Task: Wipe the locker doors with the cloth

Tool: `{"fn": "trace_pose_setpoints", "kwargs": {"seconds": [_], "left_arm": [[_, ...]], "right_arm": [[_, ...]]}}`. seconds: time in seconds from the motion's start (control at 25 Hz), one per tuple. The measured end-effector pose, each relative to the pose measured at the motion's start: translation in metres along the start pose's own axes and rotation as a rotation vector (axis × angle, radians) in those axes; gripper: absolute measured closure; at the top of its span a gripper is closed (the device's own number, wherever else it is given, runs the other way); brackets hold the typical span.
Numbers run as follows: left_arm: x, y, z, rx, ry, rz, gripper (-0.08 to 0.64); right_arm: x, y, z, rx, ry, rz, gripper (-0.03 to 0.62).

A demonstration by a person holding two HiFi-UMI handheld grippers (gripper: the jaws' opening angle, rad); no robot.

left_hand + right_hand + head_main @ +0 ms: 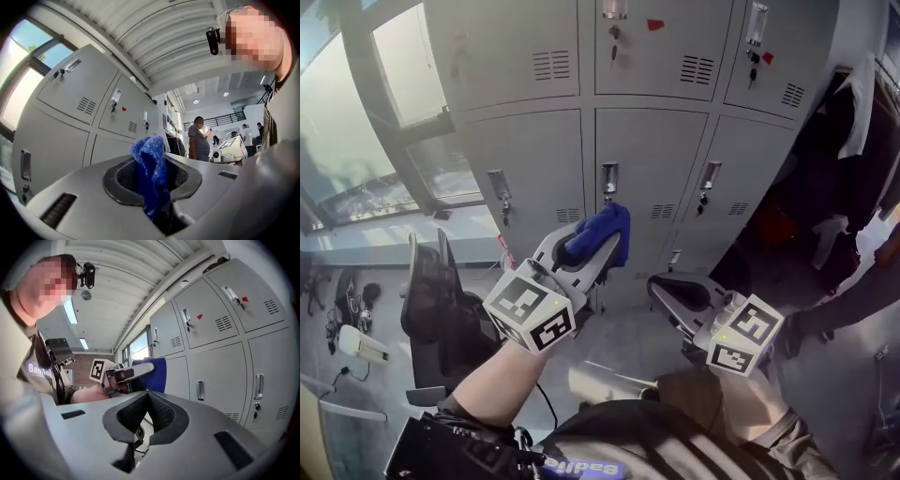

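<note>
Head view: two grippers are showing, one blue cloth [602, 230], and a grey bank of lockers [642, 159] with six doors in sight, three over three (a lower row is peeking out beneath). A grey floor [619, 352] is lying below, a window [356, 141] is glowing at the left and a black chair [431, 291] is standing near it. The left gripper [598, 246] is pointing at the middle door, and the cloth is sticking out of its tip, close to that door; contact I cannot tell. The right gripper [667, 286] is hanging lower, apart from the lockers.

Left gripper view: the jaws are clamping tight on the cloth, which is bunching up between them under a ribbed white ceiling [154, 42].

Right gripper view: the jaws are pressing together, gripping nothing.
</note>
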State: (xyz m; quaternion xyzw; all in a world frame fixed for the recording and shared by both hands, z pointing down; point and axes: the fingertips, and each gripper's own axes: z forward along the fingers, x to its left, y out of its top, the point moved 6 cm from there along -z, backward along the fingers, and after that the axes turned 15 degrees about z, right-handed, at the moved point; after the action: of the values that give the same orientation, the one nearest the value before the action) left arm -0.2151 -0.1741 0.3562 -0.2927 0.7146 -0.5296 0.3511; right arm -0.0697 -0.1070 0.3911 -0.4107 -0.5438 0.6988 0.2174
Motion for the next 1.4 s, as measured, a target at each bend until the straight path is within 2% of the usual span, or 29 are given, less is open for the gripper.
{"fn": "trace_pose_setpoints", "kwargs": {"seconds": [0.16,0.36,0.6,1.4], "left_arm": [[-0.038,-0.02,-0.016,0.036,0.018,-0.068,0.456],[-0.064,-0.007,-0.025,0.065,0.049,-0.003,0.456],[-0.1,-0.019,-0.021,0.101,0.032,-0.033,0.456],[-0.095,-0.027,-0.005,0.108,0.088,-0.053,0.456]], "right_arm": [[-0.003,-0.014,-0.01,-0.013,-0.011,-0.038,0.595],[-0.006,-0.008,-0.025,-0.093,0.021,-0.08,0.595],[-0.016,-0.014,-0.038,-0.097,0.044,-0.065,0.595],[-0.038,-0.004,-0.043,-0.086,0.04,-0.064,0.595]]}}
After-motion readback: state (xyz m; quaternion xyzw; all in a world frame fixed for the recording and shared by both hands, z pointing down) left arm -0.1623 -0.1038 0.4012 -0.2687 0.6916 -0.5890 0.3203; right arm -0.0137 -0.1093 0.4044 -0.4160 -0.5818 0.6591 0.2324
